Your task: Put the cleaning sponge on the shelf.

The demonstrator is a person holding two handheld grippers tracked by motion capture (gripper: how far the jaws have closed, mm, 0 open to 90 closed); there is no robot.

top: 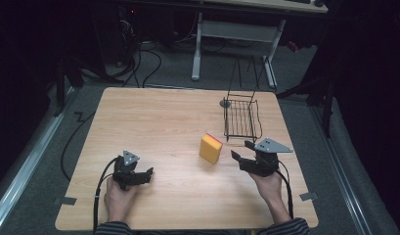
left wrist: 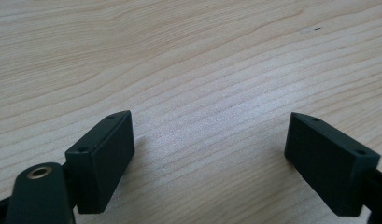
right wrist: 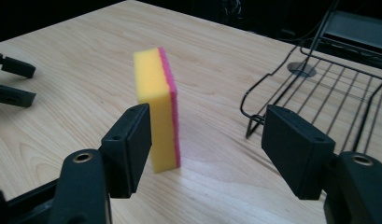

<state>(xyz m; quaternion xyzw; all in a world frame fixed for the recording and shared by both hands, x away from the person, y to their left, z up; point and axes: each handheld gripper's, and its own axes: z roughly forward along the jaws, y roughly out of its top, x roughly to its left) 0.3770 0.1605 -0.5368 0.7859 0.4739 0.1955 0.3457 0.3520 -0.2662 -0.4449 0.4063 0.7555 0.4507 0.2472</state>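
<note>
My right claw (top: 241, 150) hangs just right of the sponge (top: 211, 148), jaws apart, nothing between the pads. The sponge stands on edge mid-table, yellow face with a pink layer, near the front of the wire rack (top: 240, 119) and apart from it. My left claw (top: 144, 172) rests low near my edge of the table (top: 153, 117), jaws apart too, gripping nothing.

As I read it, the step is the reach for the sponge. To do it well I'd bring the jaws square across its two broad faces, one pad on yellow, one on pink, low enough that it doesn't pivot, and close gently, since foam squashes. A nudge from one pad first would tip it, so both should meet it together.

The right gripper view tells me what the high view can't: the sponge (right wrist: 157, 105) sits off toward my left pad (right wrist: 130, 147), not centred, so I need to shift over. The high view gives the layout instead: rack behind, clear wood around. The left gripper view offers bare grain between open pads (left wrist: 102, 161).
</note>
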